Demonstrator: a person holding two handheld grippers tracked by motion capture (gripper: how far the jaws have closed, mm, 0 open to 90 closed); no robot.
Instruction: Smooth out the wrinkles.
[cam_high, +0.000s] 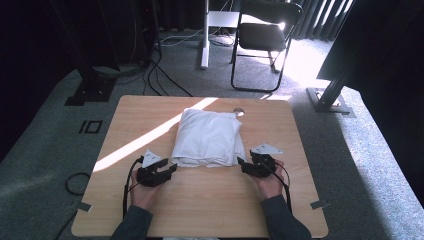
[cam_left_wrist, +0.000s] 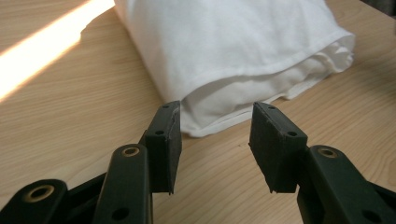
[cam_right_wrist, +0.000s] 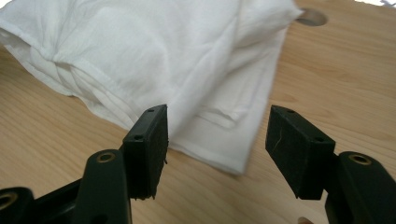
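wooden table (cam_high: 200, 200) on grey carpet; both claws (cam_high: 167, 171) (cam_high: 243, 165) wide, empty, flanking folded white cloth (cam_high: 209, 137).

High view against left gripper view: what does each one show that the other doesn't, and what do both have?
High view alone: the black folding chair beyond the table, the grey carpet, the person's sleeves, and the right hand-held gripper at the cloth's near right corner.

Left gripper view alone: the stacked layers and hem along the near edge of the folded white cloth, seen close between open jaws.

Both: the cloth, the wooden table, the sunlit stripe, and the left hand-held gripper, open, not gripping the cloth.
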